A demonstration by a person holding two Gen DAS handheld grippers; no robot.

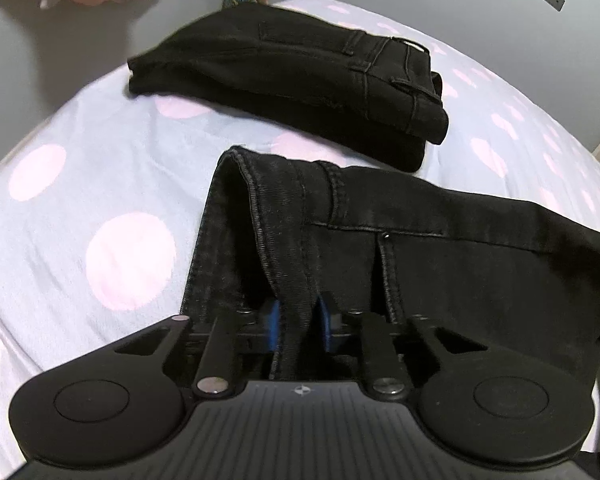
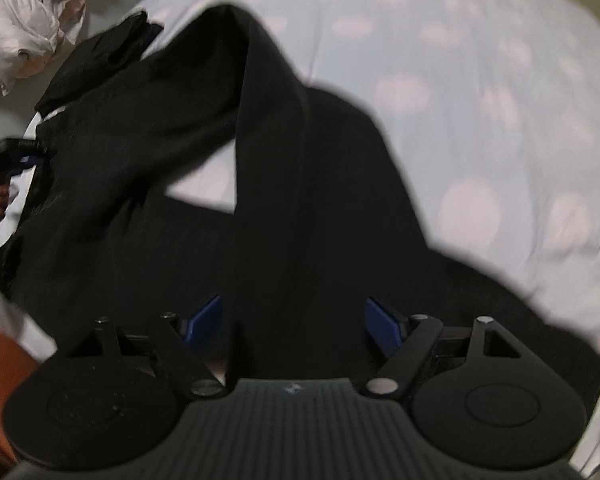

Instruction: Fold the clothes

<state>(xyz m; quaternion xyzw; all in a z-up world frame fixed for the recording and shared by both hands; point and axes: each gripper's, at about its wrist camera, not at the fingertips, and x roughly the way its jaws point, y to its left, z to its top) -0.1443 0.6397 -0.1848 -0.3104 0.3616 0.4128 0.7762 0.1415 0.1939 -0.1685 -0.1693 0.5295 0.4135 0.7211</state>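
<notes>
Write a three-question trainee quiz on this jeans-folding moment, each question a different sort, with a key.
1. True or false: the left tool is shut on the waistband of the black jeans.
2. Multiple choice: what lies on the polka-dot bedsheet beyond the held jeans? A) a white towel B) a folded pair of black jeans C) a red shirt
3. Fill in: the right tool has its blue pads spread wide, with a black trouser ____ running between them.

Key: 1 true; 2 B; 3 leg. The right tool's view is blurred, so contact between pads and cloth cannot be judged.
</notes>
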